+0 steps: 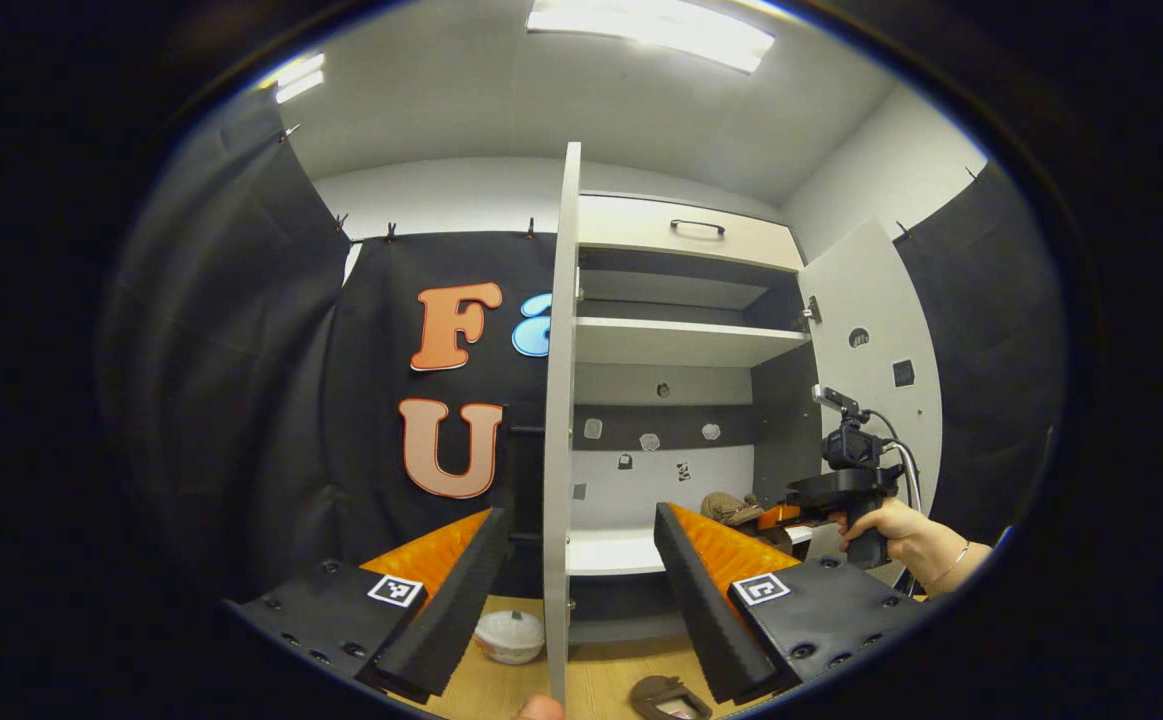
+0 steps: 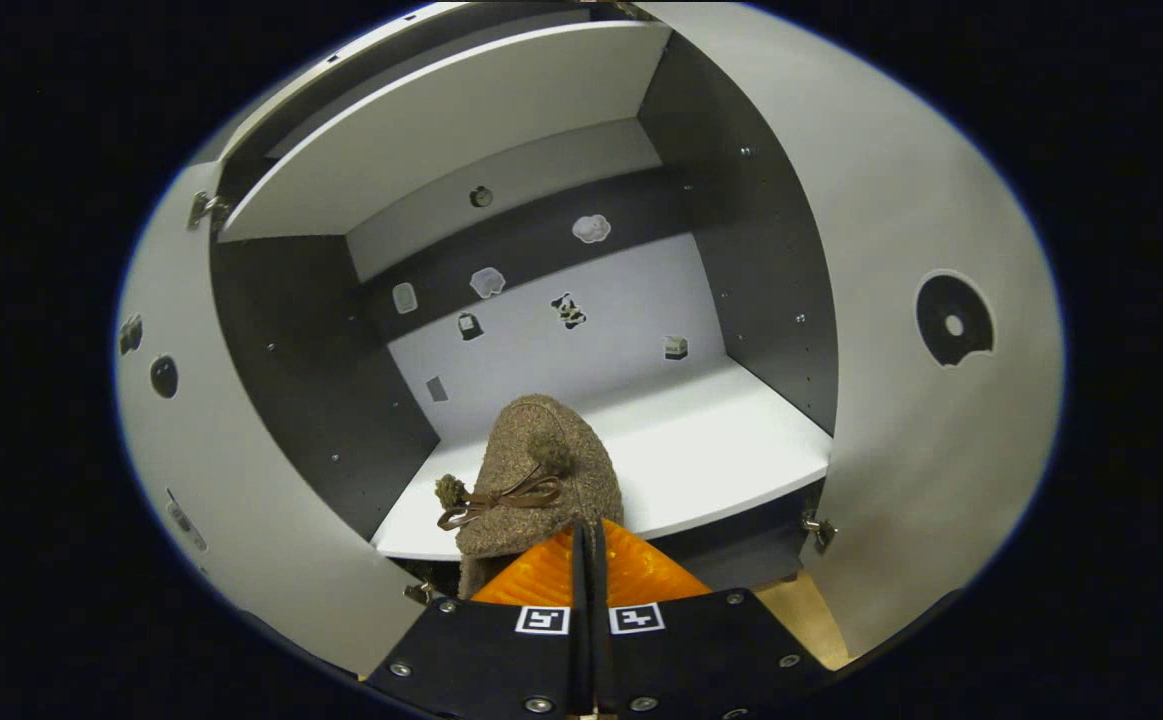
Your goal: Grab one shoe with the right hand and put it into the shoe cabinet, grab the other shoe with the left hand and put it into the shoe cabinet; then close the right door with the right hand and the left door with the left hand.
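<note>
Right hand-held gripper (image 2: 587, 540) clamped on shoe (image 2: 531, 480), toe over cabinet (image 2: 271, 330) shelf (image 2: 721, 460); left hand-held gripper (image 1: 576, 560) open, straddling left door (image 1: 561, 400) edge

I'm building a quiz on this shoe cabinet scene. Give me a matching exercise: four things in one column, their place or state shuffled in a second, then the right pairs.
Things:
1. brown shoe
2. left gripper
3. second shoe
4. left door

Place or state:
A. swung open, seen edge-on
B. lying on the wooden floor
C. held at the lower shelf's front edge
D. fingers spread wide, holding nothing

Pairs: 1-C, 2-D, 3-B, 4-A
</note>
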Tool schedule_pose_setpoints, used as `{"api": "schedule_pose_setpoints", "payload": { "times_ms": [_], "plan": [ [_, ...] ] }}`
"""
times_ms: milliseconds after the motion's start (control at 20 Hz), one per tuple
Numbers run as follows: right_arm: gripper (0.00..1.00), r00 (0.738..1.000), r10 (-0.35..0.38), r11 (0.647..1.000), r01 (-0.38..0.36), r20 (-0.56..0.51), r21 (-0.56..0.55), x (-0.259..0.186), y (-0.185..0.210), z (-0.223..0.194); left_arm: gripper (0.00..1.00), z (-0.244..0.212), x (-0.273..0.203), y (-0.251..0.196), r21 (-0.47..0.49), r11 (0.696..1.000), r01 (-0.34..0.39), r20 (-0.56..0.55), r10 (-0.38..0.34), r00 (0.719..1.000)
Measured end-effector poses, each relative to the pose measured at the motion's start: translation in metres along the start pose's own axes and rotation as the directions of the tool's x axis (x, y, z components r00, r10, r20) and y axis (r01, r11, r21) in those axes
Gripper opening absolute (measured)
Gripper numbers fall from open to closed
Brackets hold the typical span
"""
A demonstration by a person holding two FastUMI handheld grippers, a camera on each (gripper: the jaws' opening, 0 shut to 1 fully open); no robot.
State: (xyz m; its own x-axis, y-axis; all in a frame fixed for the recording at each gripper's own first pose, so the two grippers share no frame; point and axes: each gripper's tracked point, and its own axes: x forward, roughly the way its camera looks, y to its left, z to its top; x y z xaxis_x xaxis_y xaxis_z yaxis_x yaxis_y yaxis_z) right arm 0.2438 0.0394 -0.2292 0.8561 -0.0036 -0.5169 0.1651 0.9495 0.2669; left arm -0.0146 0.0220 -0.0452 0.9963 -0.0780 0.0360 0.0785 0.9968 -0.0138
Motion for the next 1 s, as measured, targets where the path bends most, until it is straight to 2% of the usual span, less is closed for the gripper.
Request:
{"api": "schedule_pose_setpoints", "payload": {
  "times_ms": [150,250,350,450,500,600,650,750,800,850,950,1000],
  "plan": [
    [0.00,0.993,-0.079,0.992,0.088,0.089,-0.096,0.029,-0.004,0.038,0.96,-0.005,0.006,0.007,0.003,1.000,-0.004,-0.002,0.004,1.000],
    [0.00,0.993,-0.070,0.991,0.080,0.092,-0.107,0.043,0.008,0.046,0.96,-0.007,0.009,0.008,-0.009,1.000,0.005,-0.003,-0.005,1.000],
    [0.00,0.996,-0.050,0.996,0.055,0.070,-0.072,0.066,0.017,0.047,0.96,-0.008,0.012,0.009,-0.019,1.000,0.013,-0.002,-0.013,1.000],
    [0.00,0.998,-0.050,0.997,0.053,0.049,-0.055,0.093,0.015,0.042,0.94,-0.009,0.015,0.007,-0.018,1.000,0.022,-0.002,-0.022,1.000],
    [0.00,0.997,-0.059,0.996,0.061,0.041,-0.059,0.103,0.010,0.038,0.97,-0.011,0.015,0.007,-0.016,1.000,0.025,-0.007,-0.025,1.000],
    [0.08,0.996,-0.081,0.993,0.085,0.046,-0.087,0.114,0.002,0.034,0.94,-0.013,0.016,0.006,-0.012,0.999,0.031,-0.012,-0.031,0.999],
    [0.07,0.996,-0.073,0.992,0.078,0.057,-0.096,0.111,0.003,0.035,0.97,-0.013,0.016,0.005,-0.008,0.999,0.033,-0.011,-0.033,0.999],
    [0.36,0.993,-0.042,0.994,0.052,0.106,-0.097,0.099,0.012,0.048,0.97,-0.012,0.017,0.000,-0.009,0.999,0.039,-0.006,-0.039,0.999],
    [0.42,0.992,-0.029,0.994,0.042,0.125,-0.101,0.090,0.015,0.054,0.97,-0.011,0.017,-0.003,-0.010,0.999,0.044,-0.004,-0.045,0.999],
    [0.54,0.989,-0.016,0.993,0.032,0.144,-0.111,0.079,0.018,0.058,0.94,-0.010,0.017,-0.007,-0.012,0.999,0.049,-0.005,-0.049,0.999],
    [0.69,0.985,-0.001,0.990,0.025,0.172,-0.139,0.057,0.022,0.060,0.97,-0.011,0.014,-0.015,-0.015,0.998,0.063,-0.010,-0.063,0.998],
    [0.73,0.983,0.008,0.988,0.021,0.184,-0.151,0.045,0.024,0.061,0.97,-0.013,0.012,-0.019,-0.017,0.998,0.068,-0.015,-0.068,0.998]
  ]
}}
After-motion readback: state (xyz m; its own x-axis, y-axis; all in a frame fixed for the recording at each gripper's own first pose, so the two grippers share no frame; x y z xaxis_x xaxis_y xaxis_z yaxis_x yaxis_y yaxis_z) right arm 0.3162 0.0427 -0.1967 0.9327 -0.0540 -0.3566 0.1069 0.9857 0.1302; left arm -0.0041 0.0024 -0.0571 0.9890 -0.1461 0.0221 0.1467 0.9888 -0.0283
